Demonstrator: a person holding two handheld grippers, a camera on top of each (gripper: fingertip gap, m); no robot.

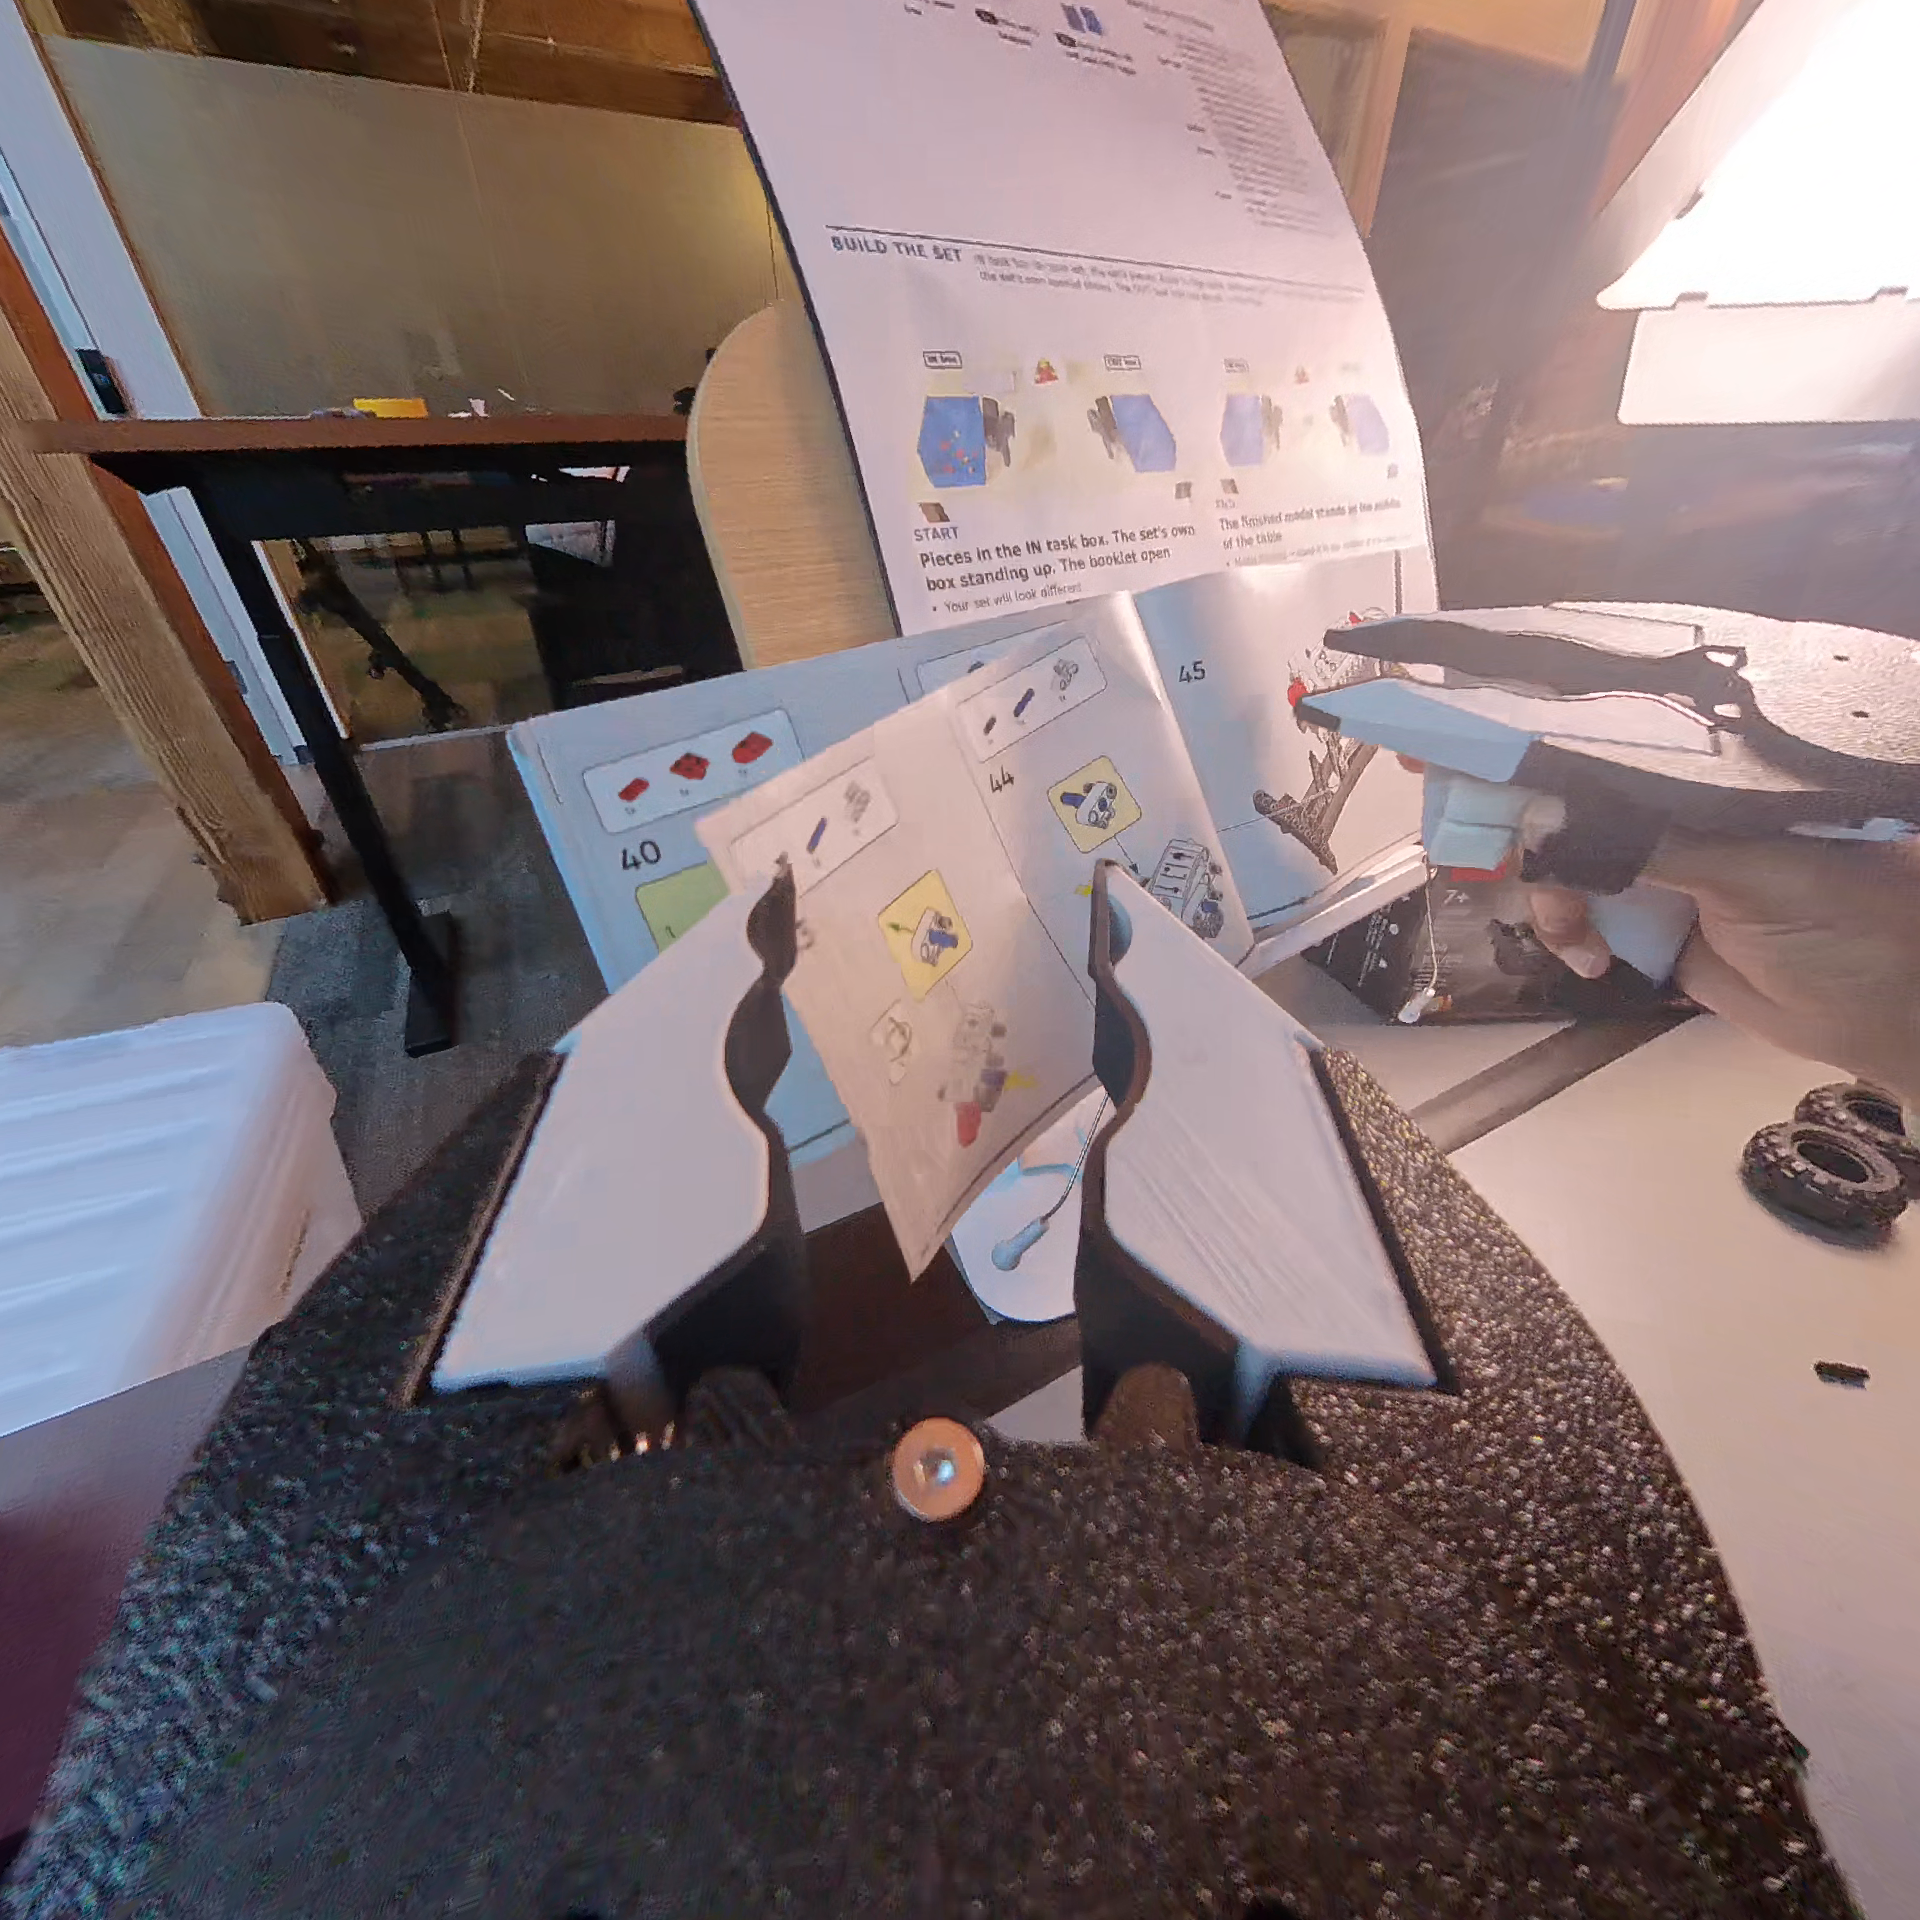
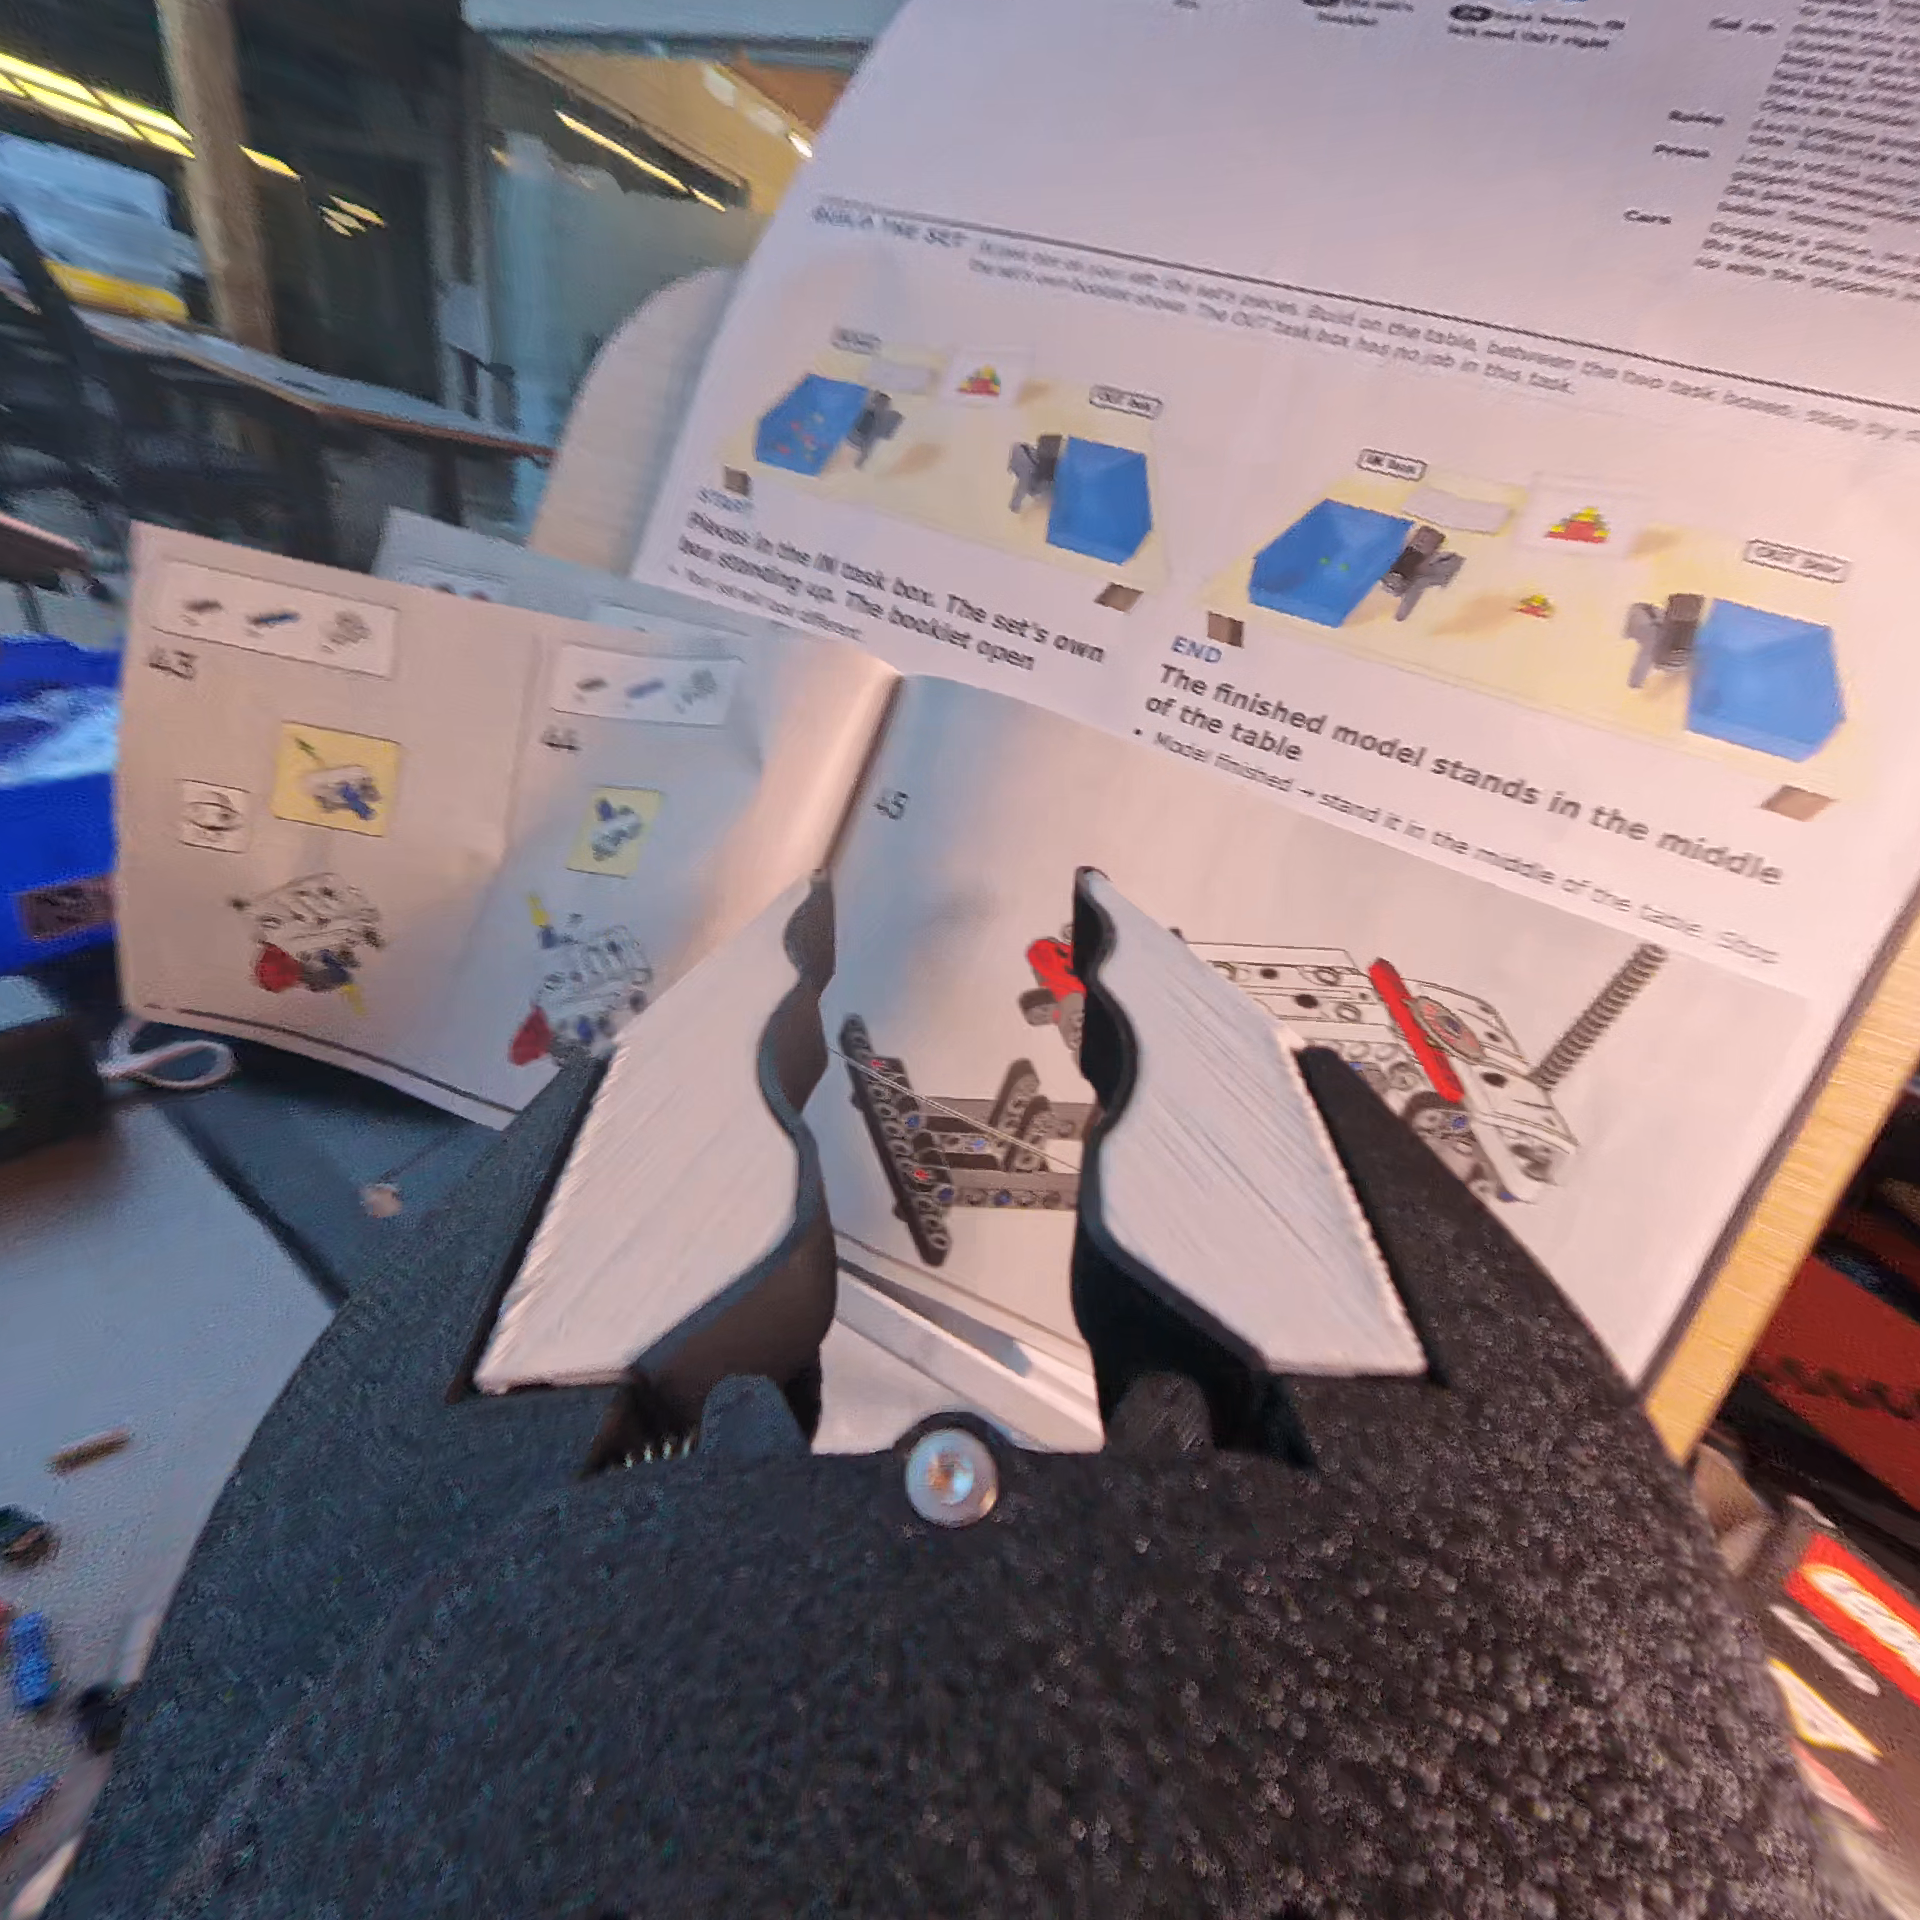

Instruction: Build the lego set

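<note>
Booklet point(image 1: 935, 997) of thin glossy paper stands between gaping left tongs point(image 1: 940, 883).

The open booklet point(image 2: 499, 831) stands on the table point(image 1: 1662, 1195) — a printed sheet point(image 2: 1299, 468) hangs behind, above it. Two tyres point(image 1: 1834, 1158) lie right of it.
</note>
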